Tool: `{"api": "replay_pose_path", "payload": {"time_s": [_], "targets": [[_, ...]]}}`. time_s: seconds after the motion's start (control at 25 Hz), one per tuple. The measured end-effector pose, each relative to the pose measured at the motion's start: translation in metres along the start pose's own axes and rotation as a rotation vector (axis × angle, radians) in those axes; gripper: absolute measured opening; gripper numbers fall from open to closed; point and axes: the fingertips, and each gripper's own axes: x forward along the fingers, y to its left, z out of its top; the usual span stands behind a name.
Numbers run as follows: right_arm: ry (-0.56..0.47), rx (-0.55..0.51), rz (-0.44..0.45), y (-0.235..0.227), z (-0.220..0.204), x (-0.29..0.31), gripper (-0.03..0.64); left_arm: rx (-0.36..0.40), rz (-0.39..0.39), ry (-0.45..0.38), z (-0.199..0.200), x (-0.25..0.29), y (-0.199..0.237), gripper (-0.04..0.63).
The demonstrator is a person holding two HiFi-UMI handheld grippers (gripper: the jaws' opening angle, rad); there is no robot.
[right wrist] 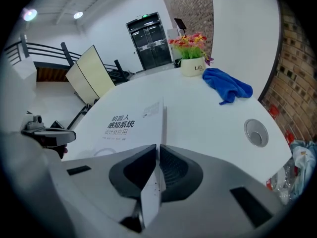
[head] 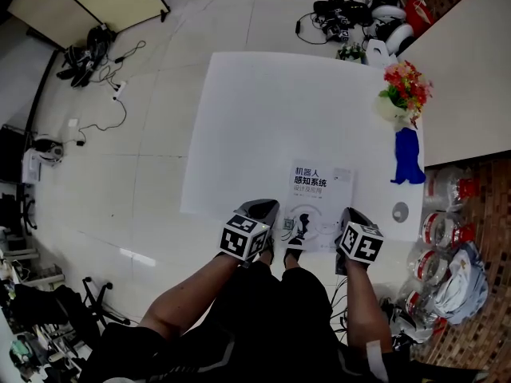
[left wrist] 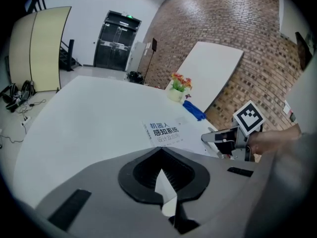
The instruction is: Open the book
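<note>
A closed white book with dark printed characters on its cover lies at the near edge of the white table. My right gripper is at the book's right edge. In the right gripper view the jaws are shut on that edge of the book, and a white strip of it runs back between the pads. My left gripper sits just left of the book, near the table's front edge. Its tips meet with nothing between them, and the book lies ahead to their right.
A pot of red and yellow flowers and a blue cloth stand along the table's right side, with a grey round disc nearer me. Cables and gear lie on the floor beyond, and bags to the right.
</note>
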Motion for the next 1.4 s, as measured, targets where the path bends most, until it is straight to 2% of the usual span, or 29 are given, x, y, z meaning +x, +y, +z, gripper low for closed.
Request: {"api": "replay_pose_path", "payload": {"time_s": [0.12,0.44,0.68,0.84,0.96,1.08,1.24,1.4], "targets": [[-0.015,-0.007,-0.005,0.003,0.003,-0.007,0.018,-0.005,0.016,-0.020,0.008,-0.011,-0.001,-0.005],[-0.074,0.028,0.058,0.026,0.023,-0.038,0.008,0.027,0.010,-0.108,0.035,-0.048,0.003,-0.005],[-0.132,0.045,0.101,0.092,0.049,-0.072,0.005,0.009,-0.048,-0.175,0.043,-0.088,0.042,-0.005],[-0.159,0.081,0.170,0.161,0.061,-0.083,0.005,0.011,-0.092,-0.225,0.047,-0.122,0.074,-0.005],[-0.127,0.046,0.251,0.230,0.061,-0.076,0.005,0.020,-0.110,-0.261,0.048,-0.151,0.101,-0.005],[-0.086,0.000,0.292,0.283,0.057,-0.054,0.005,0.015,-0.107,-0.291,0.046,-0.173,0.128,-0.005],[-0.007,-0.025,0.301,0.330,0.034,-0.007,0.002,-0.008,-0.089,-0.298,0.035,-0.193,0.160,-0.005],[0.078,-0.072,0.262,0.352,0.001,0.038,0.002,-0.021,-0.072,-0.273,0.019,-0.202,0.181,-0.005]]}}
